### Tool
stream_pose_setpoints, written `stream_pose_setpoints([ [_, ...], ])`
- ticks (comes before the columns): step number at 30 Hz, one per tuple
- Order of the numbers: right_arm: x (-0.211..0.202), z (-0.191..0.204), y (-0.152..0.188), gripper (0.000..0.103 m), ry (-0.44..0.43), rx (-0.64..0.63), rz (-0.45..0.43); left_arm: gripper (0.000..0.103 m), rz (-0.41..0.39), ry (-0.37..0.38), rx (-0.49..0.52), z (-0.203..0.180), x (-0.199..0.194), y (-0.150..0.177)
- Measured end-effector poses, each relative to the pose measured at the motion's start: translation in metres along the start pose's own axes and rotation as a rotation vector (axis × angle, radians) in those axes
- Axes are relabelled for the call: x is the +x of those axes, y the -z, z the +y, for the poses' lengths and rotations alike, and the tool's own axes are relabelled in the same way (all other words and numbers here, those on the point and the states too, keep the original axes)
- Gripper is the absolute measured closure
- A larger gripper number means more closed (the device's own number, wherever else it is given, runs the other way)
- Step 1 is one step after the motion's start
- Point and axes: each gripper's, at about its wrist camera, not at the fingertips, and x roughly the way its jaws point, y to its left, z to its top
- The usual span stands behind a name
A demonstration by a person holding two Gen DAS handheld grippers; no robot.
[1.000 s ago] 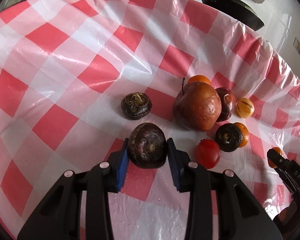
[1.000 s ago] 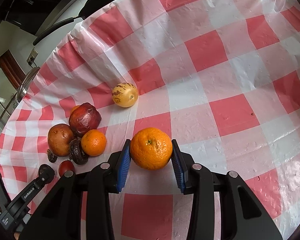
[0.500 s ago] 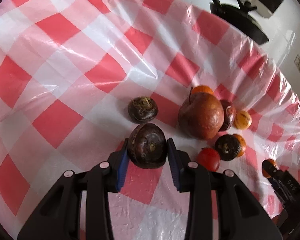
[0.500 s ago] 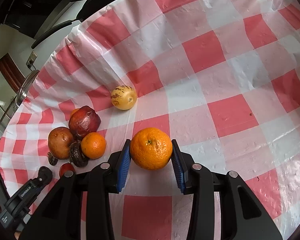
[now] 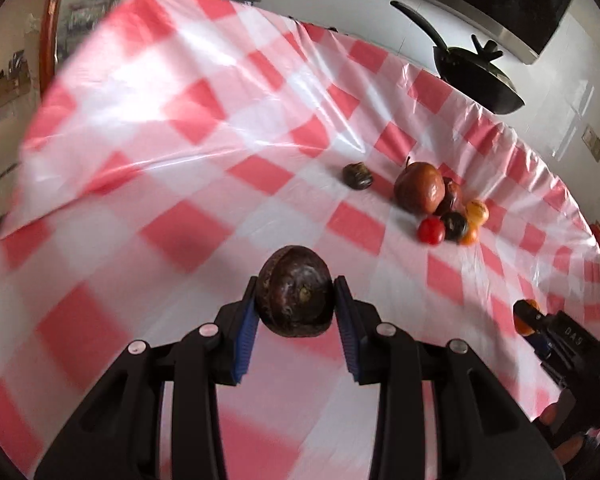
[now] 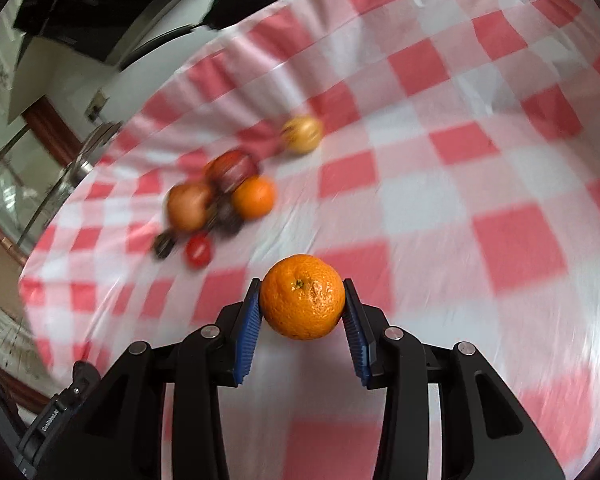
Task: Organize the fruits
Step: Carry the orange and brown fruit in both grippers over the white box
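My left gripper (image 5: 296,300) is shut on a dark purple round fruit (image 5: 296,290), held above the checked cloth. Far off to the right lies the fruit pile: a big brown-red fruit (image 5: 420,192), a red tomato (image 5: 431,230), a dark fruit (image 5: 454,225) and small orange ones (image 5: 477,211). A lone dark fruit (image 5: 357,176) sits left of the pile. My right gripper (image 6: 302,304) is shut on an orange (image 6: 302,297). In the right wrist view the blurred pile (image 6: 216,200) lies up left, with a yellowish fruit (image 6: 302,134) apart from it.
A red-and-white checked plastic cloth (image 5: 180,184) covers the table, and its edges drop off at the far side and left. A black pan (image 5: 476,76) stands beyond the far edge. The other gripper (image 5: 560,340) shows at the right of the left wrist view.
Both grippers have pulled back from the fruit pile with their fruits still held; the pile now looks smaller and farther. The left one moved more, and both views are blurred.
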Motion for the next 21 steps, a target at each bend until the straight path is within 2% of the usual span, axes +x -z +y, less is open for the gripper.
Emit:
stream_pose_setpoints([
  [8, -0.039, 0.073, 0.078, 0.064, -0.08, -0.188, 0.064, 0.066, -0.021, -0.078, 0.118, 0.046, -0.066, 0.042],
  [16, -0.059, 0.159, 0.15, 0.064, -0.168, -0.467, 0.123, 0.066, -0.013, -0.121, 0.133, 0.1, -0.104, 0.071],
  [21, -0.062, 0.194, 0.19, 0.064, -0.216, -0.58, 0.174, 0.066, -0.014, -0.165, 0.105, 0.136, -0.124, 0.087],
])
